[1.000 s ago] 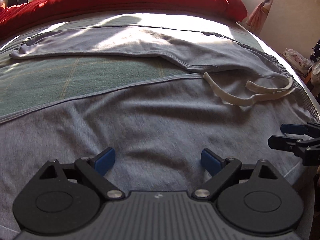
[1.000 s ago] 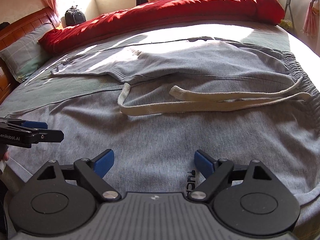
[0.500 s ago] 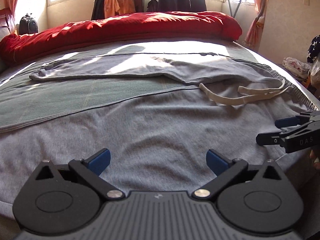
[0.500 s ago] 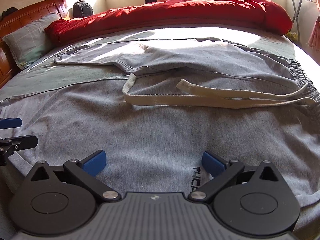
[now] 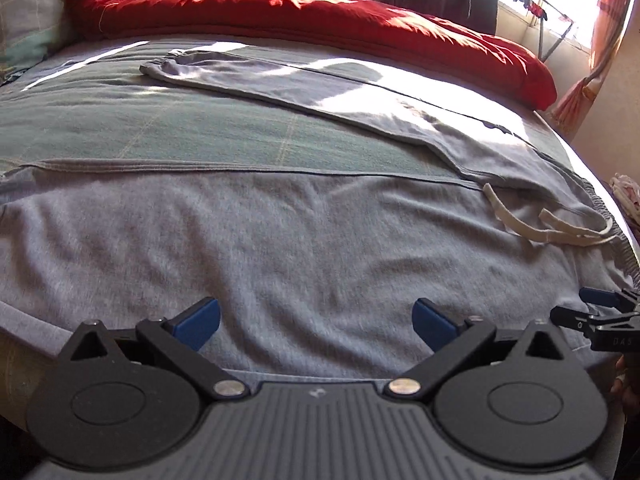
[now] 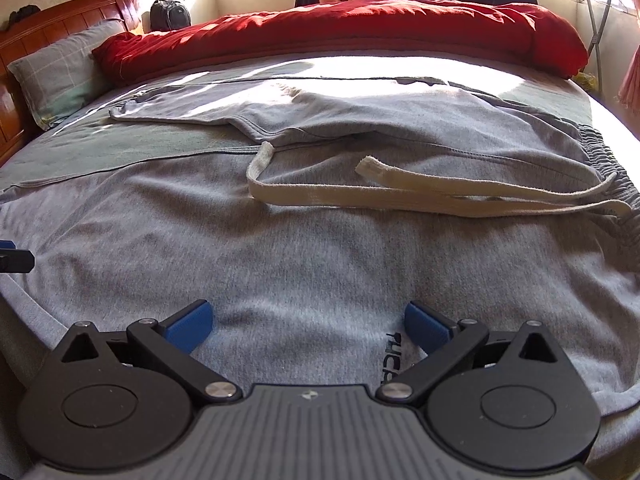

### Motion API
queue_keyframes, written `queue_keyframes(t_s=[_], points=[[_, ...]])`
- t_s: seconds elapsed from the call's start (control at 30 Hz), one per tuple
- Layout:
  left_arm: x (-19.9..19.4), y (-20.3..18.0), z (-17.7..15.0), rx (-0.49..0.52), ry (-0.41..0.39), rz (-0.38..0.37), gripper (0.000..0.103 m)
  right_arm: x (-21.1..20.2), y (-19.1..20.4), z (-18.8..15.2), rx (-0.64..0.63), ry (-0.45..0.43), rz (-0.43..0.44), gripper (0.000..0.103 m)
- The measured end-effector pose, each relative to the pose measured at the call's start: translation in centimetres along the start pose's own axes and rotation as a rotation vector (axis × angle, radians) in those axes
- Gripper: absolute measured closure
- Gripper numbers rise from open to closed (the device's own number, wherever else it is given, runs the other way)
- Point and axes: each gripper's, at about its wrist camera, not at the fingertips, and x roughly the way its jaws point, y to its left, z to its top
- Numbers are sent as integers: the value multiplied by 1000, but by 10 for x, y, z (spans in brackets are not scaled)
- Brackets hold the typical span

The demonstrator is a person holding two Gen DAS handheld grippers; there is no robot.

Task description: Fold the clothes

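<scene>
Grey sweatpants (image 5: 304,240) (image 6: 320,248) lie spread flat across the bed, one leg near me and the other leg (image 5: 280,84) stretched toward the far left. A cream drawstring (image 6: 400,196) (image 5: 552,228) loops over the waist area beside the elastic waistband (image 6: 604,152). My left gripper (image 5: 316,320) hovers open over the near leg's hem edge, nothing between its blue pads. My right gripper (image 6: 306,320) is open too, above the near fabric close to a black printed logo (image 6: 390,360). The right gripper's tips (image 5: 592,312) show at the left wrist view's right edge.
A red duvet (image 6: 360,32) is bunched along the far side of the bed. A grey-green sheet (image 5: 160,132) shows between the pant legs. A pillow (image 6: 60,80) and wooden headboard (image 6: 48,32) are at the left; a drying rack (image 6: 596,20) stands at the right.
The left gripper has swung leftward along the near leg, so the far leg's cuff and the pillow come into view. The right gripper has barely moved. Both stay open.
</scene>
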Motion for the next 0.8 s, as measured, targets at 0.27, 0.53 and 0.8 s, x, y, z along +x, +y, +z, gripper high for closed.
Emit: queue_keyframes(t_s=[0.27, 0.53, 0.8], points=[[-4, 53, 8, -183, 32, 54, 1, 0, 3, -4, -25, -15, -12, 0], [-22, 103, 28, -302, -17, 143, 1, 0, 5, -6, -40, -23, -17, 0], [2, 165, 33, -372, 9, 163, 1, 1, 9, -5, -47, -17, -44, 0]])
